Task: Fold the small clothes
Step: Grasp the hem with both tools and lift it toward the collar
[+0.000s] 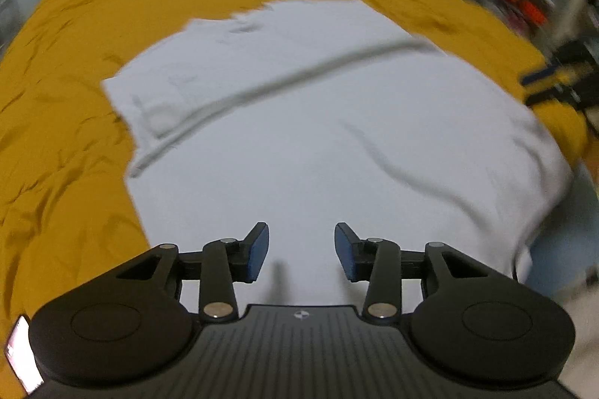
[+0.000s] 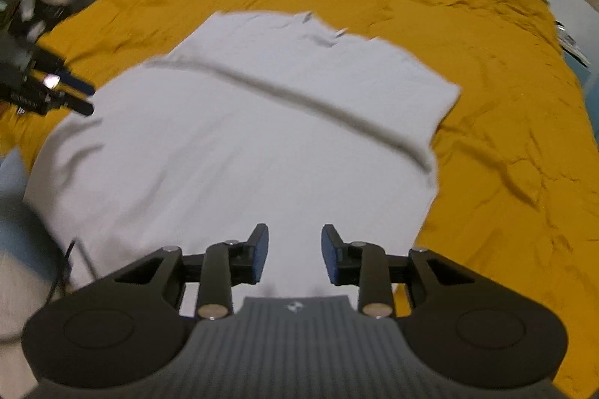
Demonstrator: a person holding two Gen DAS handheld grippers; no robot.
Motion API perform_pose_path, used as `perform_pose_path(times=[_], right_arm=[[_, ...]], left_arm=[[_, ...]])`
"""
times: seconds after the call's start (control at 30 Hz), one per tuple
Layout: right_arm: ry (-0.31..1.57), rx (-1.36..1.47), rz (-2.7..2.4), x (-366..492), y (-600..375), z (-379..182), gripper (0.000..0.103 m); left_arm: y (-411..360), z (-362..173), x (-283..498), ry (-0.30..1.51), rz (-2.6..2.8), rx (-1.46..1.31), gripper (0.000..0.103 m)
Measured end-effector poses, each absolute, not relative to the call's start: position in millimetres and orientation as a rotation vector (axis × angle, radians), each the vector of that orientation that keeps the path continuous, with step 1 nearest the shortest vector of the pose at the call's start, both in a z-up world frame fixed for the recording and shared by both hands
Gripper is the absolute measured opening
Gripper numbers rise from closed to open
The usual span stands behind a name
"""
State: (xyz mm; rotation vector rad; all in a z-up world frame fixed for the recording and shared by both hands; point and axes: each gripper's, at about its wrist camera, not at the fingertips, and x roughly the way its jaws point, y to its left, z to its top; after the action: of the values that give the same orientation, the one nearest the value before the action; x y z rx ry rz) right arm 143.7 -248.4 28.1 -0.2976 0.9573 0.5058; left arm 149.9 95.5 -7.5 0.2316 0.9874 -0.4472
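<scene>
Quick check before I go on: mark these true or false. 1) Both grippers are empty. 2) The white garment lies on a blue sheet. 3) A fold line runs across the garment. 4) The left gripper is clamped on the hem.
1) True: nothing sits between the fingers of the left gripper or the right gripper.
2) False: the white garment lies on a mustard-yellow sheet.
3) True: a folded edge crosses it.
4) False: its fingers stand apart above the cloth.

I find no legible text, number or brand in either wrist view. Only a small round emblem (image 1: 300,314) on my left gripper's ribbed housing and a similar mark (image 2: 294,306) on the right one show, both wordless.
</scene>
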Motion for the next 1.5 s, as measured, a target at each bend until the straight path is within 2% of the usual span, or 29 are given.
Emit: perform_pose_path(times=[0.1,0.2,0.27,0.4,0.47,0.53,0.7,0.73,0.87,1.03,1.07,1.1,1.17,1.2,1.23,1.27,1.3,1.33,1.37,1.4,1.43,1.5], right_arm=[[0.993,-0.354,0.559,120,-242,17,0.036],[1.040,-0.434,0.594,96,-237,4,0.037],[1.064,-0.488,0.606,83,-237,-4,0.040],[1.081,-0.575,0.635,64,-245,-15,0.048],[1.069,-0.624,0.655,55,-246,-19,0.051],[1.050,-0.670,0.681,48,-246,-23,0.060],[1.012,-0.755,0.741,44,-241,-36,0.072],[1.008,-0.774,0.747,43,-239,-40,0.074],[0.986,-0.867,0.773,39,-240,-53,0.078],[0.981,-0.924,0.777,41,-239,-70,0.082],[0.977,-0.932,0.774,41,-239,-73,0.081],[0.971,-0.943,0.773,40,-239,-74,0.080],[0.948,-0.970,0.762,37,-240,-72,0.072],[0.934,-0.978,0.749,36,-242,-70,0.063],[0.925,-0.975,0.735,34,-242,-69,0.054],[0.918,-0.962,0.721,34,-244,-64,0.051],[0.915,-0.948,0.712,34,-246,-59,0.043],[0.913,-0.938,0.703,34,-248,-55,0.036],[0.905,-0.937,0.693,33,-250,-50,0.030],[0.899,-0.940,0.685,30,-251,-47,0.008],[0.905,-0.933,0.686,29,-252,-40,0.000],[0.875,-0.918,0.665,25,-254,-27,0.000]], left_arm=[[84,-16,127,1.005,-0.514,0.330,0.056],[78,-23,108,1.030,-0.551,0.405,0.059],[78,-27,97,1.039,-0.563,0.439,0.066],[77,-33,75,1.037,-0.595,0.526,0.074],[73,-39,66,1.036,-0.600,0.586,0.078],[69,-48,58,1.031,-0.597,0.658,0.079],[61,-78,47,1.024,-0.553,0.850,0.083],[61,-82,44,1.011,-0.557,0.882,0.088],[55,-100,31,0.967,-0.553,1.017,0.094],[50,-124,29,0.932,-0.507,1.113,0.093],[49,-125,29,0.925,-0.493,1.110,0.088],[49,-124,29,0.916,-0.473,1.105,0.082],[51,-117,28,0.916,-0.493,1.089,0.061],[54,-113,27,0.909,-0.484,1.071,0.056],[58,-107,28,0.907,-0.470,1.041,0.044],[61,-101,28,0.906,-0.460,1.015,0.034],[64,-95,28,0.903,-0.450,0.987,0.029],[67,-88,28,0.898,-0.437,0.963,0.017],[69,-80,28,0.891,-0.420,0.939,0.013],[72,-71,28,0.882,-0.409,0.910,0.011],[72,-63,27,0.865,-0.395,0.885,0.011],[76,-44,28,0.832,-0.371,0.832,0.010]])
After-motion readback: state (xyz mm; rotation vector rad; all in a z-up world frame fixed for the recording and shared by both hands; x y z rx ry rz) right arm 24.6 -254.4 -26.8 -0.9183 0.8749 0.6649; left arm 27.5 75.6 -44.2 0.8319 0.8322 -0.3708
